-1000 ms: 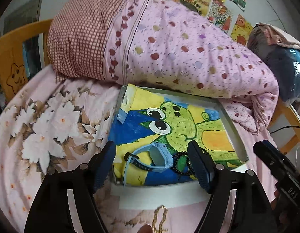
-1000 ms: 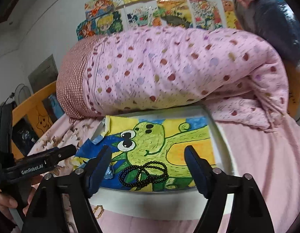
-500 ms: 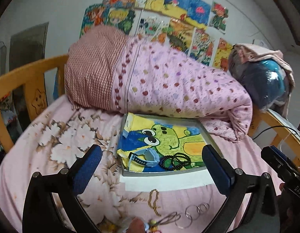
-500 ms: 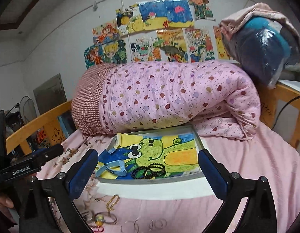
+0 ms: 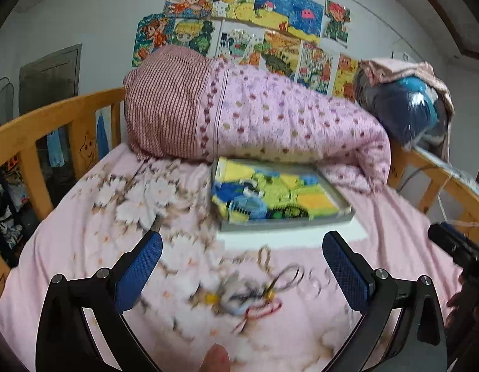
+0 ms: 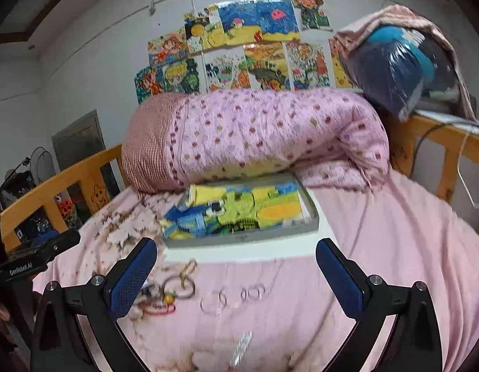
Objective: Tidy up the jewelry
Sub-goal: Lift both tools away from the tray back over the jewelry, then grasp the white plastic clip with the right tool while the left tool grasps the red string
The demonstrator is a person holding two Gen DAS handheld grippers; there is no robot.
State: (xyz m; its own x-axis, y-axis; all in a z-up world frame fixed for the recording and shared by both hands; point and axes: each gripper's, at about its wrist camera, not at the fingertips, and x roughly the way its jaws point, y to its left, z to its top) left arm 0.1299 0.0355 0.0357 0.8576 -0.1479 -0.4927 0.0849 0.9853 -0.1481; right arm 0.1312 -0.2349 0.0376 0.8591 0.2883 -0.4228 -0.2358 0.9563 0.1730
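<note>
A grey tray (image 5: 289, 219) lined with a dinosaur drawing lies on the bed against a rolled quilt; it also shows in the right wrist view (image 6: 245, 237). A blue watch (image 5: 248, 208) and a black bead bracelet (image 5: 290, 210) lie in it. Loose jewelry lies on the sheet in front: a tangle of cords and beads (image 5: 248, 294), a gold chain (image 5: 264, 255), clear rings (image 6: 233, 297). My left gripper (image 5: 242, 276) is open and empty above the tangle. My right gripper (image 6: 236, 274) is open and empty above the rings.
A rolled pink dotted quilt (image 5: 255, 117) lies behind the tray. Wooden bed rails (image 5: 38, 136) run along the left and right. A blue bundle (image 6: 400, 71) sits on the right rail. A small silver piece (image 6: 239, 348) lies on the near sheet.
Both grippers have pulled back from the tray and opened wider. The loose jewelry on the sheet in front of the tray has come into view.
</note>
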